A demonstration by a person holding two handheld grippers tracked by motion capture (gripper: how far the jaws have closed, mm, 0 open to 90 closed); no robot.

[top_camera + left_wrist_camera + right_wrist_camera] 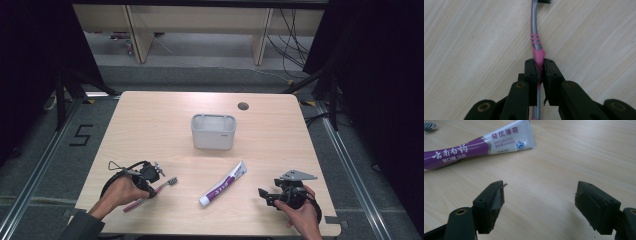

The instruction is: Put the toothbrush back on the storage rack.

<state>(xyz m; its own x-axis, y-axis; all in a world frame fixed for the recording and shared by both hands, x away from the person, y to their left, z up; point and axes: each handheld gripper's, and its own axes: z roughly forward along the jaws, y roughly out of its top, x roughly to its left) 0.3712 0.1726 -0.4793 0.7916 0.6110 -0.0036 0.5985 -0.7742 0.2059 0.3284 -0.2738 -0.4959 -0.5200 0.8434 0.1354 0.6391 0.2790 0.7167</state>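
Grey plastic bin [213,131] sits at table centre, slightly toward 12 o'clock, upright, open top, rounded-rectangle rim. Inside looks bare as far as the high view reaches; the near wall hides part of the floor, so cannot tell about that strip. Nothing leans on its walls.

Light wood table [150,125], with a small dark round grommet [243,106] at 1 o'clock from the bin.

Pink-and-grey toothbrush [150,194] lies flat on the table at 7 o'clock from the bin, well apart from it, bristle head pointing toward 2 o'clock. Left gripper [151,186] sits over its handle; in the left gripper view the two black jaws stand narrow, pads pressing both sides of the pink grip section [538,56], grey neck curving away beyond them toward the top edge. Brush rests on the wood.

White-and-purple toothpaste tube [223,184] lies flat at 6 o'clock from the bin, between the two grippers, cap end toward 7 o'clock, crimped end toward 1 o'clock. Nothing touches it.

Right gripper [264,194] is at 4 o'clock from the bin, near the table's front edge, held in the person's hand. Right gripper view: jaws wide apart, bare wood between them, tube [474,147] lying beyond the jaw tips, apart from them.
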